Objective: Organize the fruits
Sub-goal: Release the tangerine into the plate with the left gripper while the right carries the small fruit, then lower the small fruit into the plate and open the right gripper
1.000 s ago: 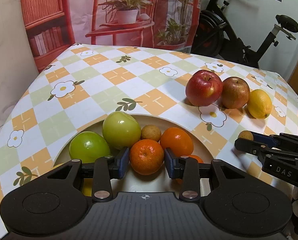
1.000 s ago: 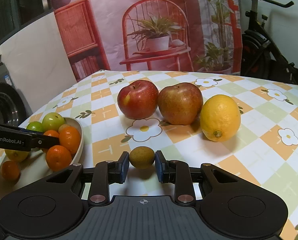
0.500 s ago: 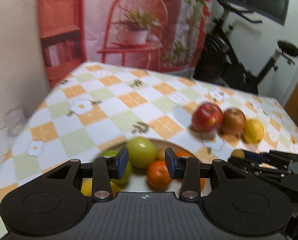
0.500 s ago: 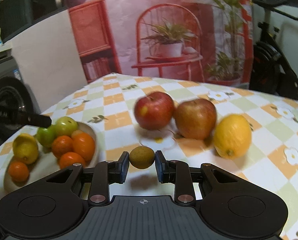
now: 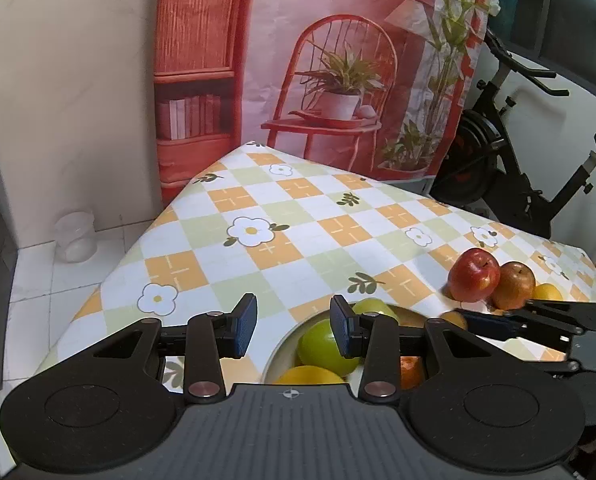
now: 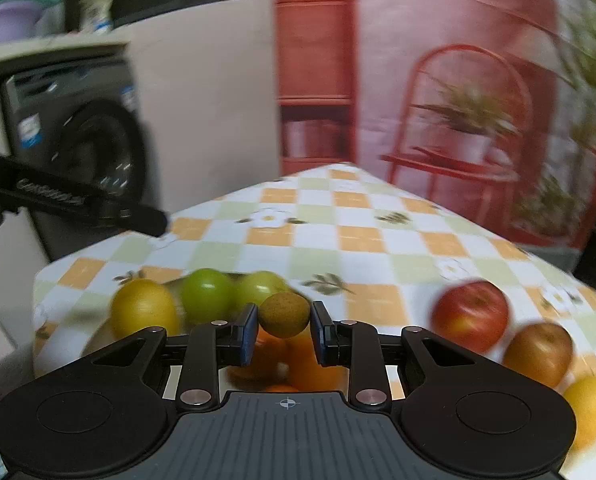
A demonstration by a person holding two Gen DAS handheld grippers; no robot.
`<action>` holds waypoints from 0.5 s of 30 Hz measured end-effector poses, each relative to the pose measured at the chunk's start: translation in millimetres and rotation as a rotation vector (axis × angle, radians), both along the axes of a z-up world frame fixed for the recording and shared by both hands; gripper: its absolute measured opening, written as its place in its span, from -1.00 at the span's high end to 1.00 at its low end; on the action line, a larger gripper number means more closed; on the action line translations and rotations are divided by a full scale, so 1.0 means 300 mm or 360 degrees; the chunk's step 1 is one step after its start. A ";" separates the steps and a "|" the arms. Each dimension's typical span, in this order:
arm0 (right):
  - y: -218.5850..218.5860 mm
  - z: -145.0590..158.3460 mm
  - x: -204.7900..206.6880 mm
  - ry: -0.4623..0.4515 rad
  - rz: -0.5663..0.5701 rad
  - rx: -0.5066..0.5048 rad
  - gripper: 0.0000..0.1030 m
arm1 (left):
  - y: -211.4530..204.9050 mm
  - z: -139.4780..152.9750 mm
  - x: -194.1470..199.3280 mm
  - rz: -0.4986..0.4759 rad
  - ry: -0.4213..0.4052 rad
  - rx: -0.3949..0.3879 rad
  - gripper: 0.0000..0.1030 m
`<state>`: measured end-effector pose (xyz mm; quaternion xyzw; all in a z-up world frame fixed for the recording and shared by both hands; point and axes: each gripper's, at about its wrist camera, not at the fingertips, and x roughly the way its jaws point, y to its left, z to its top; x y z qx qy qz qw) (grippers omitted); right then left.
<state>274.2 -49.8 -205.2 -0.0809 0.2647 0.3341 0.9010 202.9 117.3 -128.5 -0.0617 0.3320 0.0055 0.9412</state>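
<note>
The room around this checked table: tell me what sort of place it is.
Probably a home utility or spare room, dressed up for recording. A front-loading washing machine stands by the wall, an exercise bike sits behind the table, and the shelf and plant chair are only printed on a hanging backdrop.

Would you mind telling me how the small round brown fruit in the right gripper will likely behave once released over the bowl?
The small round brown fruit looks nearly spherical, so it will probably roll on landing. The right gripper pinches it only at its sides, so it seems light and firm. Dropped onto the piled oranges, it may settle into a gap.
</note>
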 end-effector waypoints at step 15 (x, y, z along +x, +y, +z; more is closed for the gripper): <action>0.158 -0.043 0.002 -0.0007 0.0178 -0.0166 0.48 | 0.044 -0.018 -0.007 0.0047 0.0004 -0.0052 0.18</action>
